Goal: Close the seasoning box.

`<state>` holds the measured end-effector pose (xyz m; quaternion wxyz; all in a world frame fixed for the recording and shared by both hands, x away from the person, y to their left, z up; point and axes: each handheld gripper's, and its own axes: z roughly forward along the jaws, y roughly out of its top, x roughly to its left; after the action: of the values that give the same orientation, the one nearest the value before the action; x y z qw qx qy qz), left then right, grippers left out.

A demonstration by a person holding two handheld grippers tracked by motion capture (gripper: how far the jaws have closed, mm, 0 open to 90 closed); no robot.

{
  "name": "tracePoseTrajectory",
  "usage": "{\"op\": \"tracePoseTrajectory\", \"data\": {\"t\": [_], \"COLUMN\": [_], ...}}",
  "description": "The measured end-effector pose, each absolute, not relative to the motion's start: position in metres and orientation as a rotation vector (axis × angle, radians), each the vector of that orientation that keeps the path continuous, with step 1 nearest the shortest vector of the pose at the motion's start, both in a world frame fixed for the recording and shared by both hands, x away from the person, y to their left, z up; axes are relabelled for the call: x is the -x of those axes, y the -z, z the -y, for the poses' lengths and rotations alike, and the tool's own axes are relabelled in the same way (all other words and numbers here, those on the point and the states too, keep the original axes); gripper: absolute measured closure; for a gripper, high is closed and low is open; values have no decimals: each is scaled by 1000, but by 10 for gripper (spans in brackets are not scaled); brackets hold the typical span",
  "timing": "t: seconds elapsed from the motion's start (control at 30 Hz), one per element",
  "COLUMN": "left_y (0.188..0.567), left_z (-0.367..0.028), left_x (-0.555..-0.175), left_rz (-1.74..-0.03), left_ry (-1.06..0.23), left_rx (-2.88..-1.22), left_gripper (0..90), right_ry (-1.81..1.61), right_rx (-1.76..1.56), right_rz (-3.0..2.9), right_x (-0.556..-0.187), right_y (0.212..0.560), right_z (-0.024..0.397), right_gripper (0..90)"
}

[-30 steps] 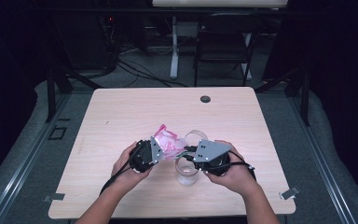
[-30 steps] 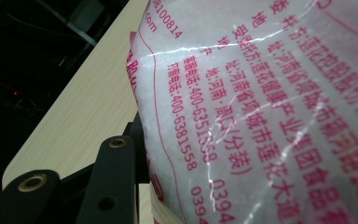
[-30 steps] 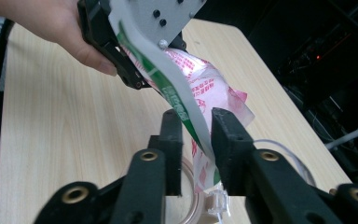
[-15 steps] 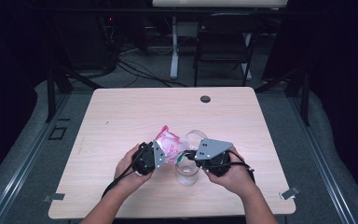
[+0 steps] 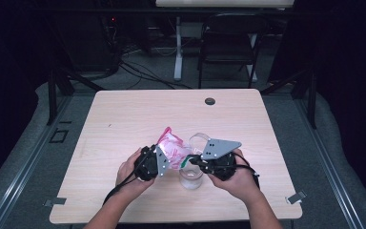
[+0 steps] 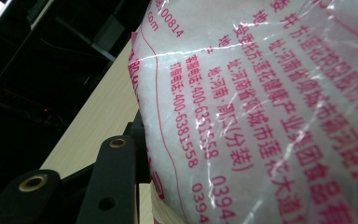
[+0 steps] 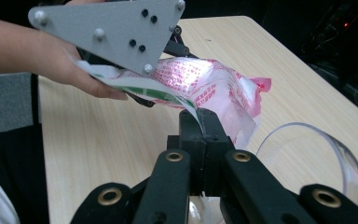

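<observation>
Lower centre: our left gripper (image 5: 164, 161) grasps the bag (image 5: 174, 148); our right gripper (image 5: 194, 161) is clenched on its corner above the cup (image 5: 191, 178).

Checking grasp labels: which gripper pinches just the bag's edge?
The right gripper: shut on the bag's thin edge. The left gripper clamps its full body.

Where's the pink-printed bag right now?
In the high view the bag is held above the table's near middle between the left gripper and right gripper, just above the clear cup.
</observation>
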<state>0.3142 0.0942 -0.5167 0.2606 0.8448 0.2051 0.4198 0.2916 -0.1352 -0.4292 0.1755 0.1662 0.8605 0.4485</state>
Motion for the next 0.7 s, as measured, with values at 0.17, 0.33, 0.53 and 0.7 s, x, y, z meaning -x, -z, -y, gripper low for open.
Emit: {"op": "tracePoseTrajectory", "data": {"t": [0.17, 0.33, 0.53, 0.7], "left_y": [520, 522, 524, 526], "left_z": [-95, -95, -94, -95], "left_x": [-313, -311, -307, -306], "left_rz": [-546, -532, -506, -492], "left_ry": [-1166, -1215, -1280, -1317], "left_rx": [-2271, -2272, -2256, -2250], "left_gripper": [596, 596, 597, 597], "right_ry": [-1295, -1326, -1332, -1299], "right_rx": [-507, -557, -562, -540], "right_rz": [-2456, -2478, -2487, -2488], "right_x": [-292, -296, -295, -293], "right_y": [431, 435, 438, 441], "right_z": [135, 136, 137, 136], "right_gripper": [900, 900, 900, 900]}}
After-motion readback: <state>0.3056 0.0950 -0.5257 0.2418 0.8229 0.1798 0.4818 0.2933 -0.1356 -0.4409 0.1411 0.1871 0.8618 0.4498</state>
